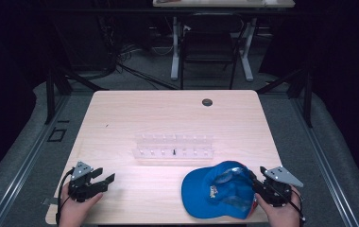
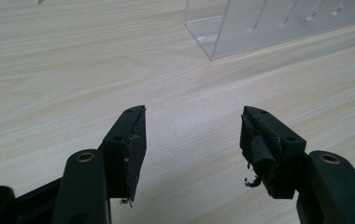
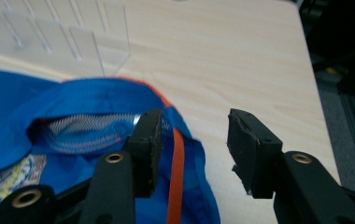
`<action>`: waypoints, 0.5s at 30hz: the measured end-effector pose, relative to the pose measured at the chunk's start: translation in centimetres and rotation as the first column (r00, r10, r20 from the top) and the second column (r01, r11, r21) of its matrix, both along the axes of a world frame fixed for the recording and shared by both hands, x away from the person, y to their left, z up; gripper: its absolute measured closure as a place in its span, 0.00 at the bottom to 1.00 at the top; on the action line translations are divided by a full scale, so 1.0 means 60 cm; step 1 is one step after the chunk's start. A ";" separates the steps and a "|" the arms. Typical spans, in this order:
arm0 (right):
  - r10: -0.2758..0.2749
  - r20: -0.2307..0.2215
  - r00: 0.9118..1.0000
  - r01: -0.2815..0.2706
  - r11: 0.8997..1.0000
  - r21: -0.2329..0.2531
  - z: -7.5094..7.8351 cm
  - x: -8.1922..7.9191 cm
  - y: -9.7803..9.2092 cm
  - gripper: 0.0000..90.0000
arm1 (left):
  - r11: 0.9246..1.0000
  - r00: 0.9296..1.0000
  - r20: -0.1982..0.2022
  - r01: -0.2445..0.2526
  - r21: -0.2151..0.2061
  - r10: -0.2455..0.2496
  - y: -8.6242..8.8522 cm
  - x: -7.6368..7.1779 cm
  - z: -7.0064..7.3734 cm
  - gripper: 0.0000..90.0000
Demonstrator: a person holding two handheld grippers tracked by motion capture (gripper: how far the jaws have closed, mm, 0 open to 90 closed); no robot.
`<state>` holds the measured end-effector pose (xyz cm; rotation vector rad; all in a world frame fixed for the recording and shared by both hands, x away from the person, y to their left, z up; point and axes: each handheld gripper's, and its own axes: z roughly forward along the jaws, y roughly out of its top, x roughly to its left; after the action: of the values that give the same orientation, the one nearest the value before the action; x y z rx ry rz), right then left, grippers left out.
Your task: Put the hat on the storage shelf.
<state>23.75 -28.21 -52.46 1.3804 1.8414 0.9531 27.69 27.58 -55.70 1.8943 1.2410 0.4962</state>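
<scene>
A blue cap (image 1: 217,191) lies on the table (image 1: 168,113) near its front edge, right of centre, just in front of a clear rack (image 1: 174,147). The right gripper (image 1: 257,182) sits at the cap's right rim with its jaws wide, one over the fabric, gripping nothing. The left gripper (image 1: 103,176) rests at the front left, well apart from the cap, jaws wide and empty.

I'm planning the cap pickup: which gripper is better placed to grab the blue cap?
Right. The right gripper sits open at the edge of the blue cap, one jaw over its fabric. The left gripper is open over bare table, well away from it.
</scene>
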 end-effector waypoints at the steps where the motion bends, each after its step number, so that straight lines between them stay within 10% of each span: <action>1: 0.001 -0.020 1.000 -0.001 1.000 -0.003 -0.001 0.001 0.001 0.64 | 1.000 1.000 0.002 0.001 0.004 -0.001 0.000 -0.001 0.001 0.47; 10: 0.015 -0.172 0.985 -0.004 0.998 0.064 0.024 0.004 -0.015 0.78 | 1.000 1.000 -0.019 0.013 0.008 -0.013 -0.007 -0.003 0.000 0.55; 15: 0.005 -0.284 0.959 0.002 1.000 0.022 0.035 0.020 -0.026 0.78 | 1.000 1.000 -0.022 0.001 0.001 -0.001 -0.003 -0.003 0.001 0.56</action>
<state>24.97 -29.78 -50.39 1.5982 2.0455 0.8105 27.51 27.41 -55.63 1.9055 1.2538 0.4766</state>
